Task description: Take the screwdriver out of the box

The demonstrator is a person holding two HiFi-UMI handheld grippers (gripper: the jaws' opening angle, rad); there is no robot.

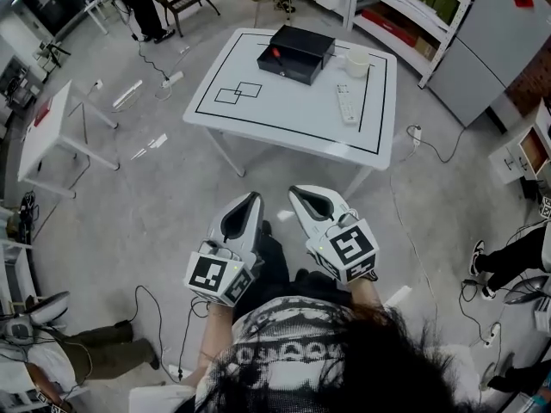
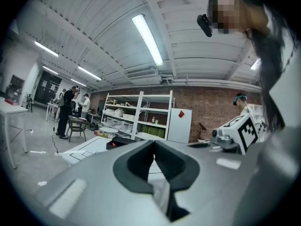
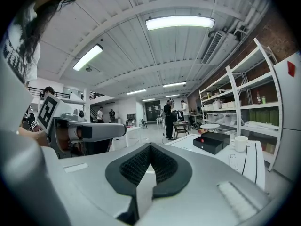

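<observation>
A black box (image 1: pixel 295 53) lies open at the far side of the white table (image 1: pixel 284 123), with the red handle of the screwdriver (image 1: pixel 277 56) showing in it. Both grippers hang close to my body, well short of the table and apart from the box. My left gripper (image 1: pixel 252 198) is shut with nothing between its jaws, and so is my right gripper (image 1: pixel 297 192). In the left gripper view the box (image 2: pixel 118 141) is small and far beyond the left gripper (image 2: pixel 154 142). In the right gripper view the box (image 3: pixel 214 141) sits to the right of the right gripper (image 3: pixel 150 146).
On the table a white mug (image 1: pixel 355 61) stands right of the box and a remote (image 1: pixel 347 103) lies nearer me. A small white table (image 1: pixel 52 127) stands at the left, shelving (image 1: pixel 413 7) and a grey cabinet (image 1: pixel 491 41) at the back right. Cables and a power strip (image 1: pixel 172 79) cross the floor.
</observation>
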